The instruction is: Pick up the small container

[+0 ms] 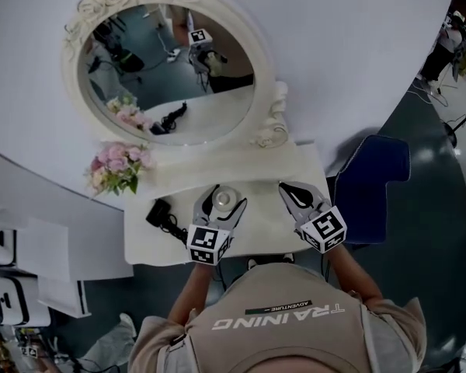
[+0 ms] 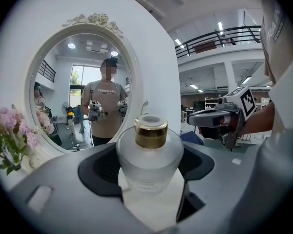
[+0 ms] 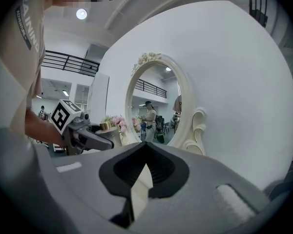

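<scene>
The left gripper [image 1: 224,196] has its two grey jaws closed in on the small container [image 2: 150,155], whose rounded shoulders press against the black pads on both sides. The container is a squat, round bottle of frosted glass with a shiny gold collar and a pale cap. It sits over the white tabletop [image 1: 273,174], near the middle of it, though I cannot tell whether its base is touching the surface. At about 3 o'clock from the bottle, the right gripper [image 1: 288,190] hovers over the same smooth white top. Its jaws are drawn together to a thin slit and hold nothing. At 12 o'clock stands an oval mirror [image 1: 169,72] in a cream frame carved with roses at its crown and scrolls at its foot. A bunch of soft pink flowers [image 1: 118,166] with green leaves rests at roughly 10 o'clock, at the table's left edge. A matte black corded device [image 1: 161,217] lies at 9 o'clock, just beside the left gripper. Beyond the right gripper, off the table, is a dark blue padded seat [image 1: 373,183].
</scene>
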